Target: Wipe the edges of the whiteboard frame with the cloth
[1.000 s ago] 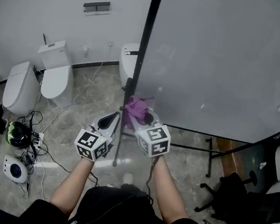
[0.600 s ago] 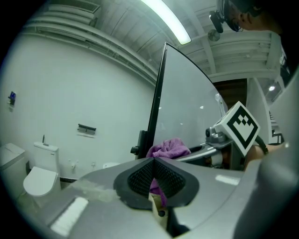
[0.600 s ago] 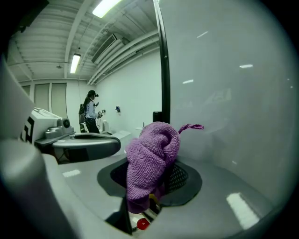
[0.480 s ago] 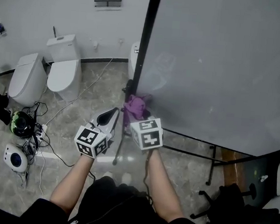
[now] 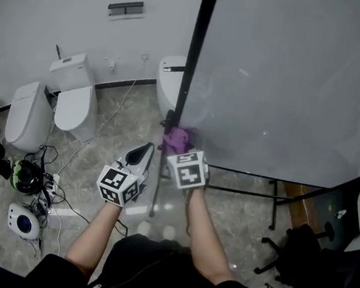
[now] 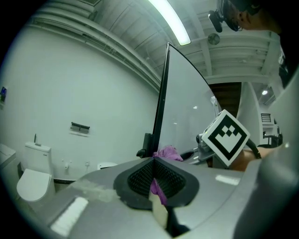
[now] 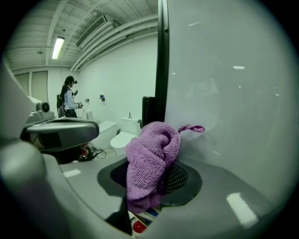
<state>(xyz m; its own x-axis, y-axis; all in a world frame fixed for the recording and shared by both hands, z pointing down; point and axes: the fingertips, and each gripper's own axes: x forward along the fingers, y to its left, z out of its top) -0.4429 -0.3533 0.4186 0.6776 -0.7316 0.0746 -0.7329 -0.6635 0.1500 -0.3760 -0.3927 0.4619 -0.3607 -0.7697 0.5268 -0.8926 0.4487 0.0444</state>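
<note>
The whiteboard's black frame (image 5: pixel 192 53) runs down its left edge to a lower corner. A purple cloth (image 5: pixel 179 137) is bunched against that edge near the bottom, and my right gripper (image 5: pixel 181 149) is shut on it. In the right gripper view the cloth (image 7: pixel 150 156) bulges out of the jaws and touches the board just right of the frame (image 7: pixel 162 60). My left gripper (image 5: pixel 148 148) hangs to the left of the frame, jaws together and holding nothing. Its own view shows the frame (image 6: pixel 161 102), the cloth (image 6: pixel 167 152) and the right gripper's marker cube (image 6: pixel 226 137).
Toilets (image 5: pixel 75 101) stand along the white wall behind and left of the board. Cables and small devices (image 5: pixel 24 179) lie on the floor at the left. The board's stand bar (image 5: pixel 156 192) runs between my grippers. A black chair (image 5: pixel 308 257) is at the right. A person (image 7: pixel 70 99) stands far off.
The right gripper has stayed at the frame's lower left edge with the cloth, shifting only slightly. The left gripper holds its place. My head view has swung a little.
</note>
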